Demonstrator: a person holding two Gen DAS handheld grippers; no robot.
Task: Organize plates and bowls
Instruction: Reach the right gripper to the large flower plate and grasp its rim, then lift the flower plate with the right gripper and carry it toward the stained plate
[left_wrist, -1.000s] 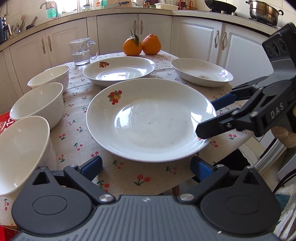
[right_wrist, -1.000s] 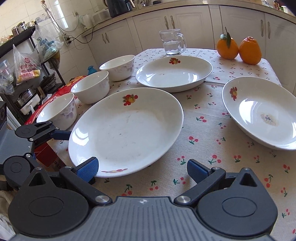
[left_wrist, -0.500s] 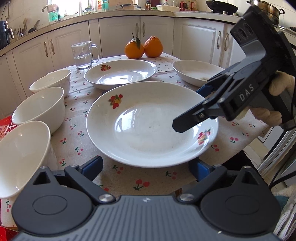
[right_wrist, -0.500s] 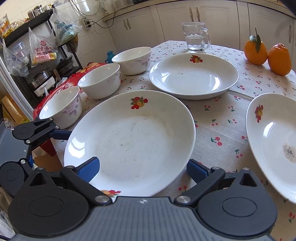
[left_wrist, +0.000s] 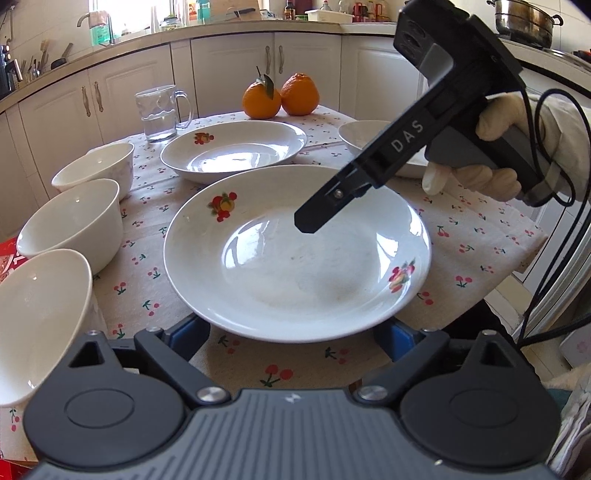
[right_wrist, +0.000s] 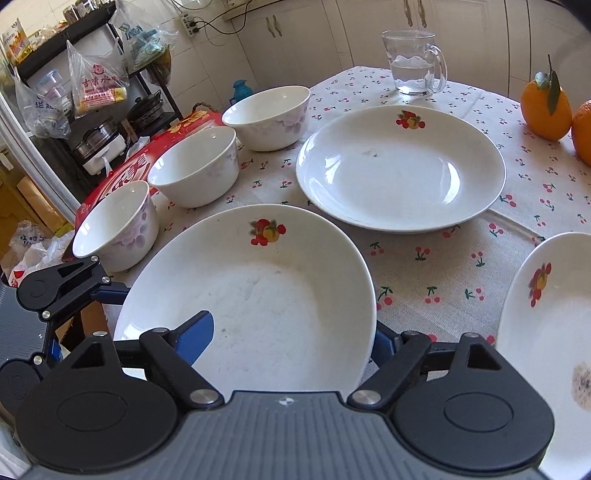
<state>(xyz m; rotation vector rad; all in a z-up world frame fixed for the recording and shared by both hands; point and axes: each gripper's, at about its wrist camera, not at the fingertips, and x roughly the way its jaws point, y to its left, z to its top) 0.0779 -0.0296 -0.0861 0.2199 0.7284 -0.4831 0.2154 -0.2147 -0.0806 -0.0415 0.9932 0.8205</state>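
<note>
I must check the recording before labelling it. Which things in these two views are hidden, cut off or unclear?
- Left gripper, left wrist view: the near plate hides both fingertips, so contact is unclear as the jaws close.
- Right gripper, right wrist view: its closing jaws straddle that plate's rim; one finger is under it.
- Third plate: cut by the right edge.
- Nearest bowl: cut by the left edge.

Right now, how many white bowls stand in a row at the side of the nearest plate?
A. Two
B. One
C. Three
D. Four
C: the right wrist view shows a near bowl, a middle bowl and a far bowl lined up beside the nearest plate.
</note>
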